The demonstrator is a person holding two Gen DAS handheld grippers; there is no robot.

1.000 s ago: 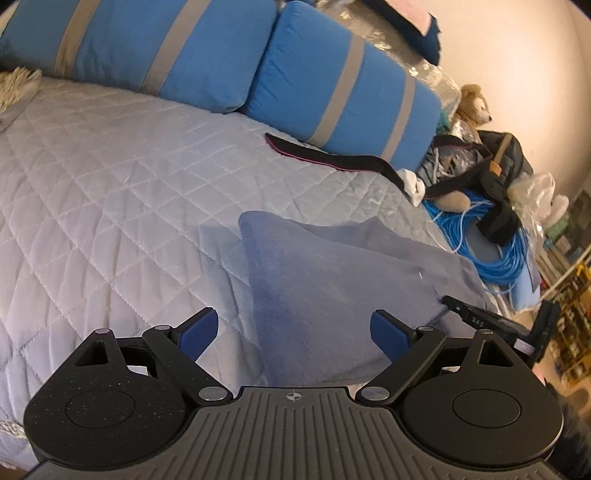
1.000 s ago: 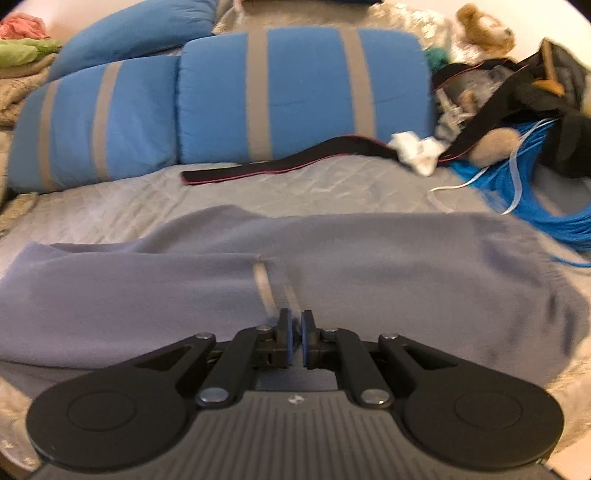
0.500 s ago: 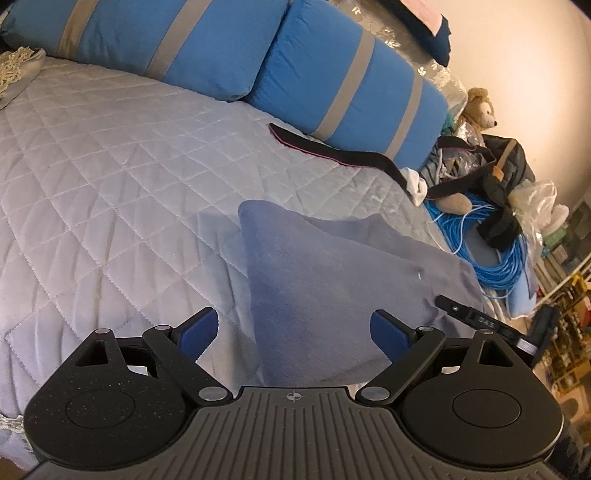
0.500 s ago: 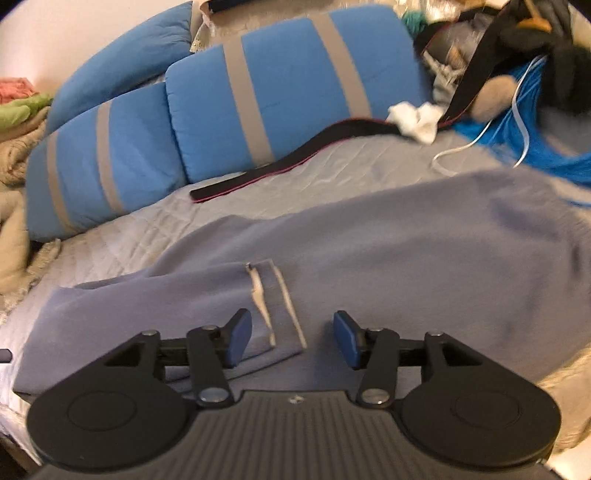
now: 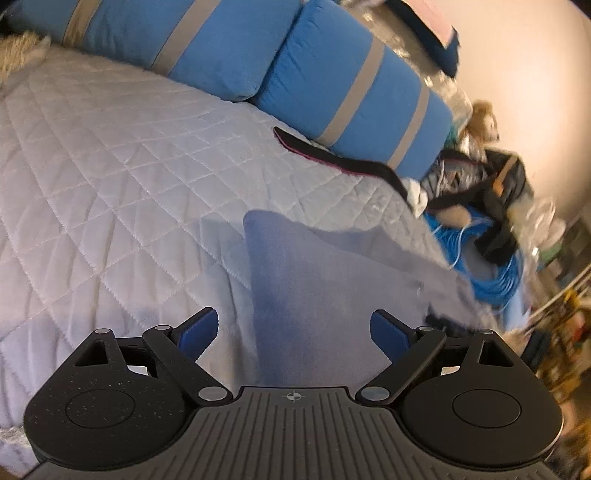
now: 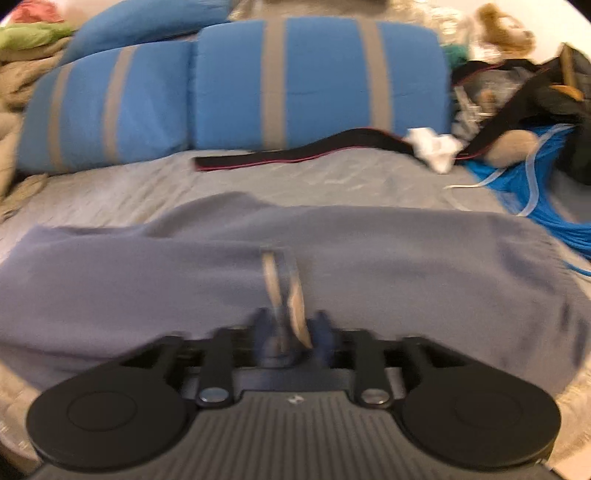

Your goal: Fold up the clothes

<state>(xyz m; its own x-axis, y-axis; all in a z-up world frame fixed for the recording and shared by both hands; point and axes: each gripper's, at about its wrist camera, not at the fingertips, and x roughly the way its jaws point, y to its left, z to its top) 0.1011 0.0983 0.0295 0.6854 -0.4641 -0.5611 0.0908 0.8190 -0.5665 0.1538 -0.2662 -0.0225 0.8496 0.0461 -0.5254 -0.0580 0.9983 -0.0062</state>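
Lying part-folded on the quilt (image 5: 110,192), the grey sweater (image 6: 406,266) seemingly has its sleeve cuff (image 6: 284,288) pinched by the right gripper (image 6: 290,332), while the left gripper (image 5: 293,330) gapes empty nearby.

The quilt (image 5: 110,177) lies bare and open to my left, clear up to the pillows (image 5: 354,96) at the bed's far edge. A black strap (image 6: 295,153) lies before them, and blue cable (image 6: 535,192), a bag (image 5: 506,184) and stuffed toys crowd the far right corner.

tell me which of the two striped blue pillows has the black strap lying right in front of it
The right-hand blue pillow, nearest the teddy bear and clutter. The black strap runs along its base; the left pillow has only bare quilt before it.
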